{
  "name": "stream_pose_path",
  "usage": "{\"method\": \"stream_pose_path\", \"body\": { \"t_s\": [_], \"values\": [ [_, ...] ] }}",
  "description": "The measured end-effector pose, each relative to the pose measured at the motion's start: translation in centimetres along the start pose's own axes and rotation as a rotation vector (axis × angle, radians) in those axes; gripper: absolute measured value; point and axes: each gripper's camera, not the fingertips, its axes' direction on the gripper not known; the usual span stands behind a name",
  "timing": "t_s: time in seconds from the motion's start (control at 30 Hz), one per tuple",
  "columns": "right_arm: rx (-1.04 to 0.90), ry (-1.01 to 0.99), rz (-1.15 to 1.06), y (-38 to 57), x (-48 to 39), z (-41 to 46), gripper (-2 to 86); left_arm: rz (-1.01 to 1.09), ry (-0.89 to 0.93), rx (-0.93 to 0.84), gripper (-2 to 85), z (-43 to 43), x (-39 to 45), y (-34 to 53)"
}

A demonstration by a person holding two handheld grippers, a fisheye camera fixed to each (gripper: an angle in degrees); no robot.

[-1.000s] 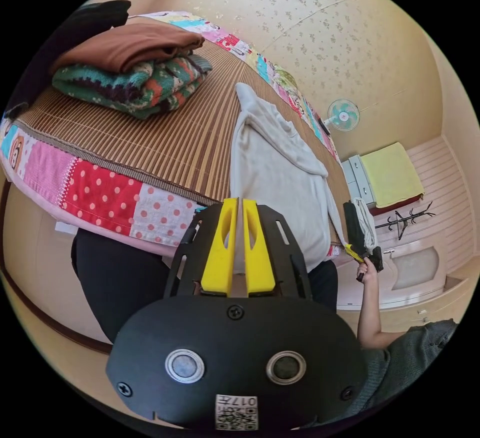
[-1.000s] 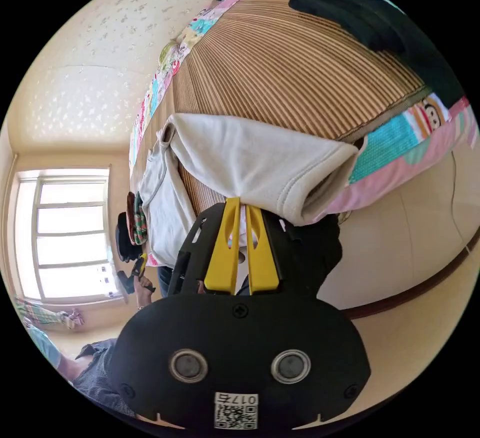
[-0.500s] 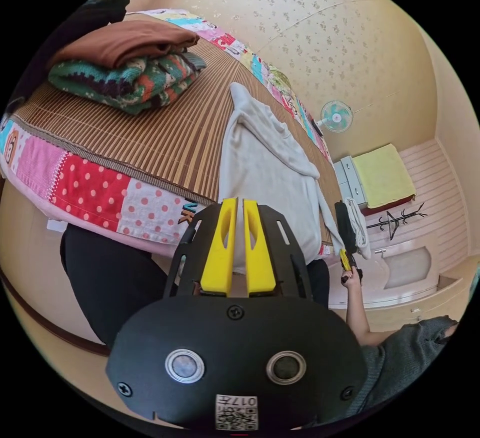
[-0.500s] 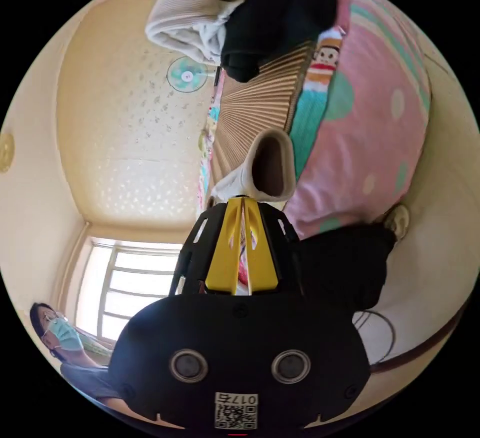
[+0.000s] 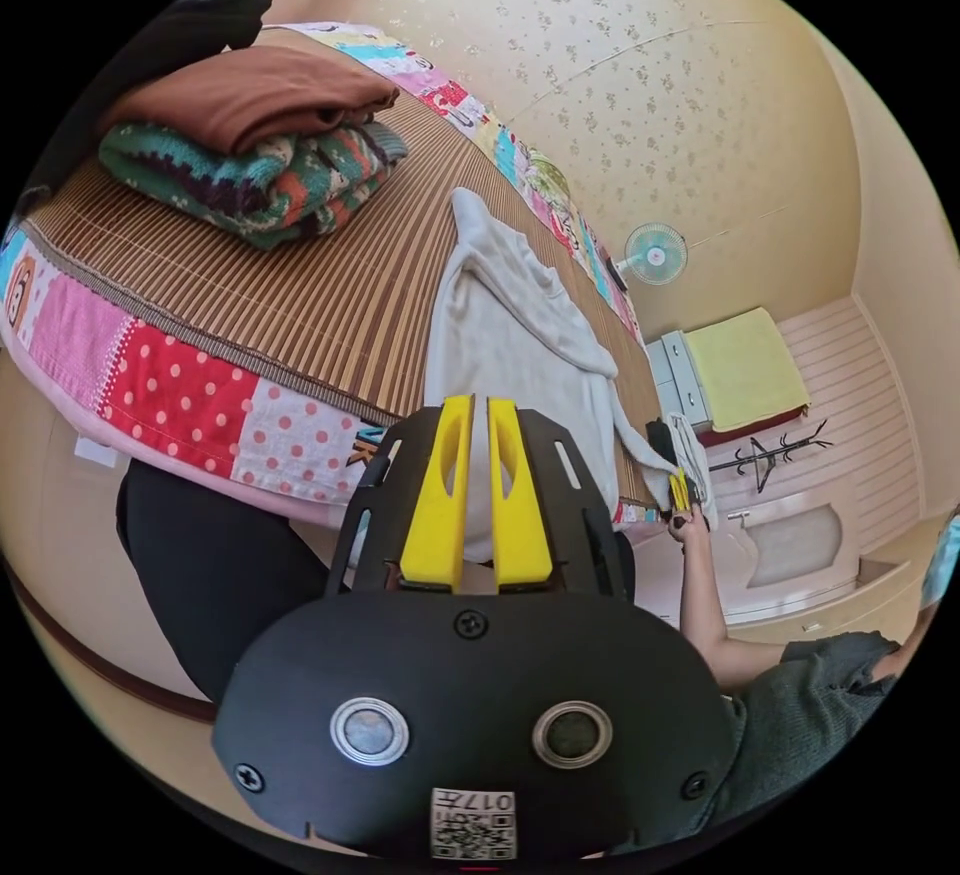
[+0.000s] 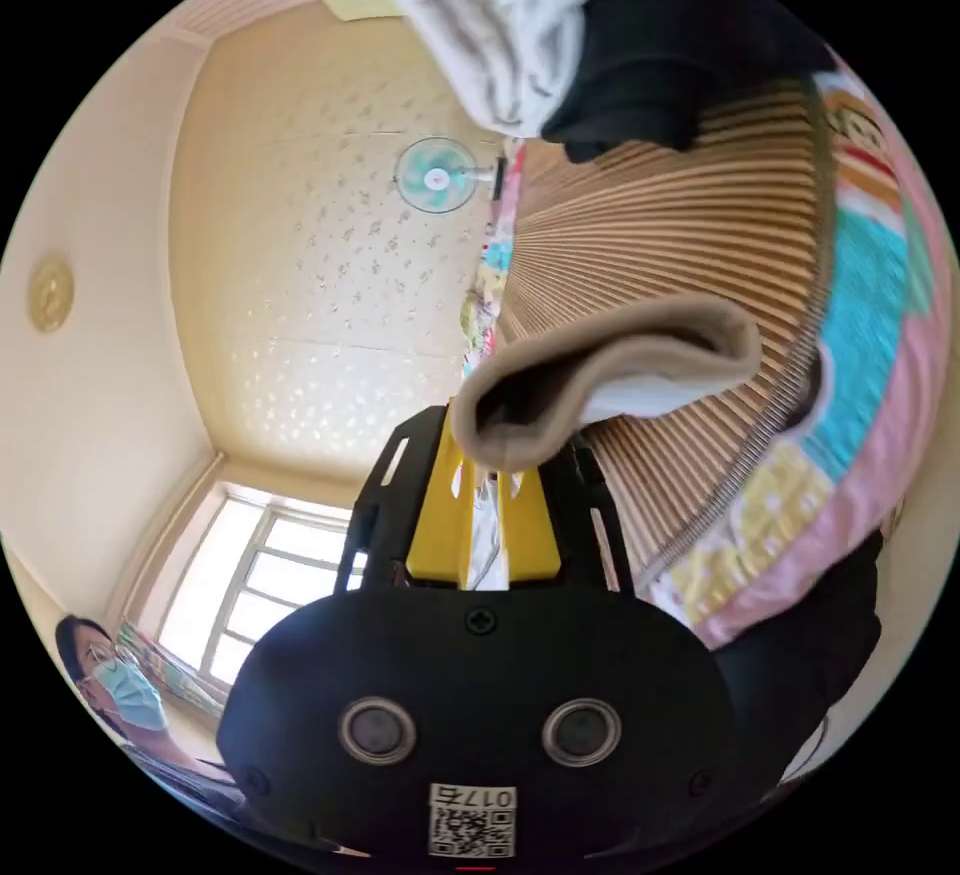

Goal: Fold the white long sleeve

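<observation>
The right claw (image 6: pixel 488 475), pinching the white long sleeve's (image 5: pixel 520 355) cuff (image 6: pixel 610 370), has swung it up over the bed's bamboo mat (image 5: pixel 300 275), starting the sleeve fold, while the left claw (image 5: pixel 478 495) grips the hem

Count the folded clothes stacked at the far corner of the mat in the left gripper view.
2: a brown top lying on a green patterned sweater, both on the bamboo mat. A dark item behind them may be more clothing; unclear.
</observation>
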Motion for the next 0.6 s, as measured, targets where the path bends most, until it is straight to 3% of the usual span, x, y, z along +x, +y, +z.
{"method": "stream_pose_path", "body": {
  "t_s": [0.1, 0.23, 0.3, 0.37, 0.6],
  "values": [
    [-0.107, -0.114, -0.264, 1.1, -10.9, 8.8, 4.3, 0.014, -0.012, -0.025, 3.5, 0.4, 0.6, 0.4],
    [-0.489, -0.292, -0.508, 10.3, -20.3, 23.2, 6.6, -0.015, 0.018, -0.037, 4.0, 1.1, 1.0, 1.5],
    [-0.695, -0.288, -0.547, 15.7, -20.1, 28.9, 7.9, -0.019, 0.025, -0.049, 4.5, 1.4, 1.2, 1.9],
    [-0.919, -0.174, -0.449, 22.0, -15.7, 33.9, 8.2, -0.022, 0.022, -0.077, 5.4, 1.9, 1.4, 2.1],
    [-0.962, -0.094, -0.303, 26.4, -4.8, 28.3, 8.1, -0.005, 0.005, -0.137, 8.1, 2.4, 0.9, 1.5]
  ]
}}
